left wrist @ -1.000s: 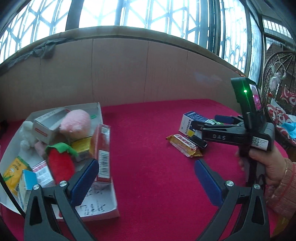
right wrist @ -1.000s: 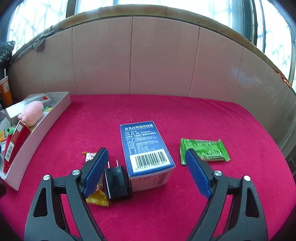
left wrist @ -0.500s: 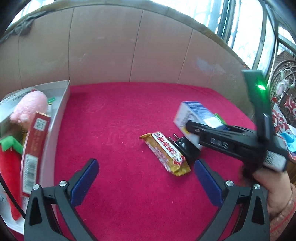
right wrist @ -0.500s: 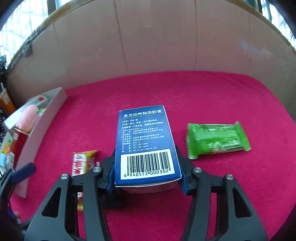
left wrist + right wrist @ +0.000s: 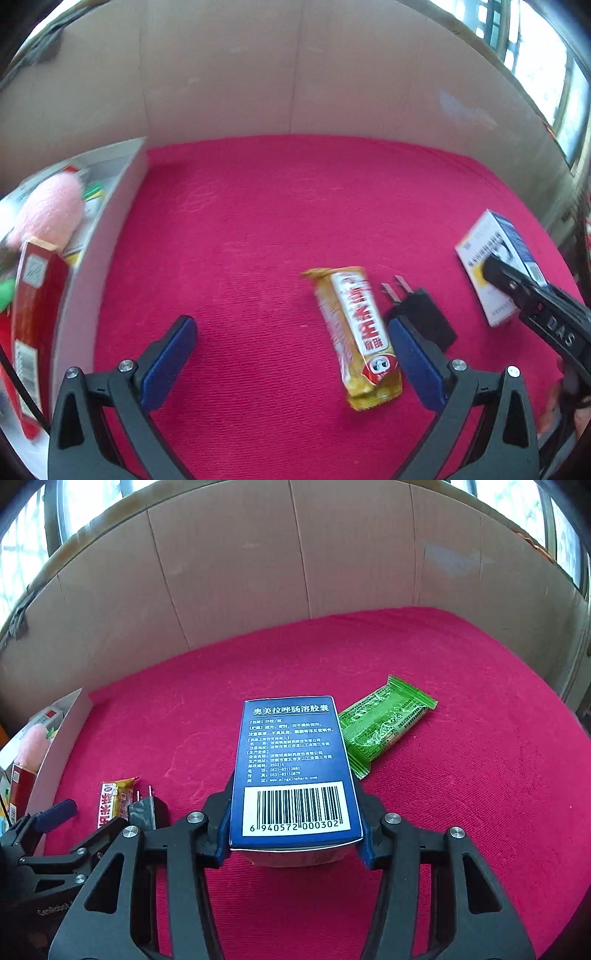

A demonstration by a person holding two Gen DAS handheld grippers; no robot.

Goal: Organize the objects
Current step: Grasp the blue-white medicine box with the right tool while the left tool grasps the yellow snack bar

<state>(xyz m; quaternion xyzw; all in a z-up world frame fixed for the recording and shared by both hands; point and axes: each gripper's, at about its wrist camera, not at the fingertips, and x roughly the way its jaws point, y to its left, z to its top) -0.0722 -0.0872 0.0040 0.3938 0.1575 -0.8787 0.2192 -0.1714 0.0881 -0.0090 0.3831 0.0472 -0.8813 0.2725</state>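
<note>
Two grippers over a red cloth surface point(image 5: 258, 229), backed by a curved cardboard wall point(image 5: 295, 74).

White tray point(image 5: 110, 206): at the left edge of the cloth, filled. Contents visible: pink plush toy point(image 5: 48, 214), red carton point(image 5: 33, 314) leaning upright against the tray's near wall, other items too blurred to identify.

Blue medicine box point(image 5: 293, 768): clamped by the right gripper point(image 5: 293, 834), barcode face toward the camera, long axis pointing away along the fingers. Blue pads pressed flat on both long sides of the box near its barcode end. Jaws just closed in from a wide setting, now narrow and stopped on the box. Whether lifted clear of the cloth or not: cannot tell.

Green snack packet point(image 5: 384, 723): flat on the cloth, just beside the box's far right corner, angled up to the right.

Yellow snack bar point(image 5: 354, 336): flat on the cloth, lengthwise toward the left gripper point(image 5: 291, 358), near end just inside the right-hand pad. No contact with either pad visible.

Left gripper: jaws wide, nothing between the pads but cloth and the bar's near end, held above the surface.

Black plug adapter point(image 5: 421, 317): prongs pointing away, just beside the bar, partly behind the left gripper's right-hand pad.
</note>
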